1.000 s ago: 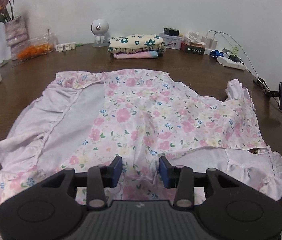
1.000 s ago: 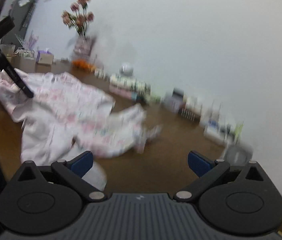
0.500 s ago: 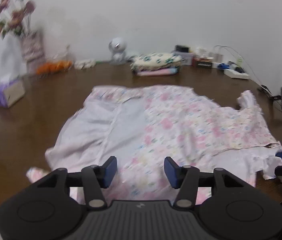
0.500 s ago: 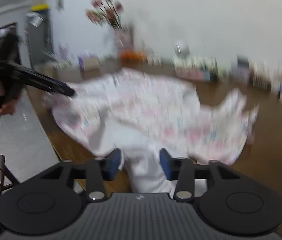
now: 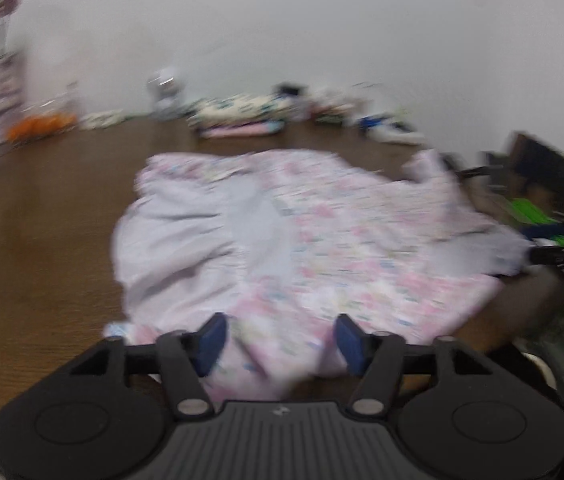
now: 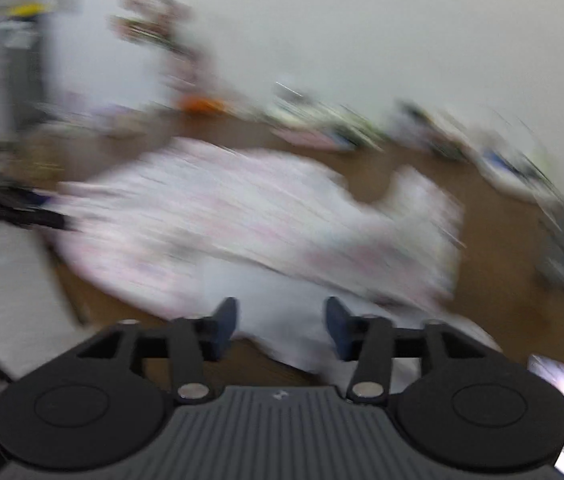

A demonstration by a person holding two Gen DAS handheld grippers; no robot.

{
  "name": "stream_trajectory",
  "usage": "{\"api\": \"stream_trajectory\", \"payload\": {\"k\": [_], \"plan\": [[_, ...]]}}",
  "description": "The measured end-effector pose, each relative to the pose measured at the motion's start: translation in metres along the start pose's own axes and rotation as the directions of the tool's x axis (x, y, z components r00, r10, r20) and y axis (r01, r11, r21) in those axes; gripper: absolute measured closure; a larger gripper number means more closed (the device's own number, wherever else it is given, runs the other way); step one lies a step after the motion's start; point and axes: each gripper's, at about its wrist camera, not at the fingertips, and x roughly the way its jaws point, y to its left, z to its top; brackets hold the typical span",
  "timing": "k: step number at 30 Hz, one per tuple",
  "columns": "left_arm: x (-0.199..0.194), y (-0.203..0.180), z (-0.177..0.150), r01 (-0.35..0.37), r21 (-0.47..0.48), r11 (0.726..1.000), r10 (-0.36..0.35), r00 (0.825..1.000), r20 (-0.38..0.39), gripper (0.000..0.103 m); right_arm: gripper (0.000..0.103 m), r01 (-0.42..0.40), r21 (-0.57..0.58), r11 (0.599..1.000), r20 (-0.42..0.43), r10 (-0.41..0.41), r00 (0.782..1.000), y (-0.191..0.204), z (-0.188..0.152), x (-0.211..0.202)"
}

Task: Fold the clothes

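- Blue-padded left gripper [image 5: 280,338] stands with jaws apart over the floral garment's [image 5: 322,240] near hem, gripping nothing; a second ago it sat closer in, jaws narrower.
- Right gripper [image 6: 282,322], earlier wide and off to the side, now brackets the pale corner, jaws apart.
- Garment lies spread mid-table [image 5: 42,220], partly doubled; both views are blurred.
- Folded pile [image 5: 242,116] sits at the far edge.
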Motion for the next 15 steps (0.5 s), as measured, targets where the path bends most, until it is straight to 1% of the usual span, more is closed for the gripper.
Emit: {"api": "stream_trajectory", "payload": {"k": [1, 2, 3, 4, 5, 6, 7, 8, 9, 10, 11, 12, 13, 15], "plan": [[-0.004, -0.002, -0.003, 0.027, 0.018, 0.999, -0.027, 1.0, 0.01, 0.031, 0.035, -0.068, -0.054, 0.996, 0.036, 0.07, 0.997, 0.016, 0.001, -0.001], [-0.007, -0.002, -0.005, 0.046, 0.035, 0.998, -0.046, 0.999, 0.016, 0.031, 0.034, -0.081, -0.083, 0.993, 0.017, 0.082, 0.996, 0.023, 0.0, 0.008], [-0.006, 0.0, -0.007, 0.044, 0.047, 0.998, -0.045, 0.999, 0.015, 0.031, 0.035, -0.094, -0.112, 0.989, -0.001, 0.095, 0.996, 0.03, 0.0, 0.017], [-0.005, 0.003, -0.008, 0.039, 0.045, 0.998, -0.04, 0.999, 0.02, 0.032, 0.039, -0.108, -0.14, 0.984, -0.021, 0.106, 0.994, 0.037, 0.0, 0.026], [-0.003, 0.007, -0.008, 0.037, 0.026, 0.999, -0.038, 0.999, 0.027, 0.034, 0.042, -0.122, -0.167, 0.978, -0.04, 0.117, 0.992, 0.044, 0.0, 0.035], [-0.001, 0.013, -0.007, 0.044, 0.001, 0.999, -0.044, 0.999, 0.028, 0.038, 0.051, -0.125, -0.159, 0.979, -0.053, 0.118, 0.992, 0.044, 0.0, 0.042], [0.0, 0.018, -0.006, 0.061, -0.01, 0.998, -0.061, 0.998, 0.022, 0.052, 0.061, -0.129, -0.151, 0.98, -0.066, 0.12, 0.991, 0.043, 0.0, 0.048], [0.001, 0.019, -0.006, 0.076, -0.006, 0.997, -0.076, 0.997, 0.012, 0.061, 0.067, -0.134, -0.128, 0.983, -0.073, 0.126, 0.989, 0.041, 0.0, 0.051], [0.002, 0.02, -0.007, 0.086, 0.007, 0.996, -0.086, 0.996, 0.001, 0.076, 0.081, -0.14, -0.105, 0.985, -0.081, 0.131, 0.988, 0.038, -0.001, 0.053], [0.003, 0.021, -0.009, 0.089, 0.017, 0.996, -0.089, 0.996, -0.002, 0.082, 0.089, -0.141, -0.091, 0.986, -0.086, 0.133, 0.987, 0.038, -0.003, 0.054], [0.004, 0.022, -0.01, 0.088, 0.023, 0.996, -0.088, 0.996, 0.002, 0.083, 0.091, -0.142, -0.078, 0.987, -0.091, 0.135, 0.987, 0.037, -0.006, 0.055], [0.004, 0.024, -0.011, 0.086, 0.029, 0.996, -0.087, 0.996, 0.013, 0.09, 0.094, -0.146, -0.078, 0.986, -0.084, 0.14, 0.987, 0.036, -0.006, 0.054], [0.004, 0.026, -0.009, 0.09, 0.036, 0.995, -0.091, 0.996, 0.026, 0.098, 0.099, -0.151, -0.077, 0.986, -0.077, 0.145, 0.987, 0.034, -0.005, 0.054], [0.003, 0.029, -0.005, 0.097, 0.049, 0.994, -0.099, 0.994, 0.053, 0.098, 0.101, -0.159, -0.077, 0.984, -0.063, 0.154, 0.986, 0.032, -0.005, 0.054]]}}
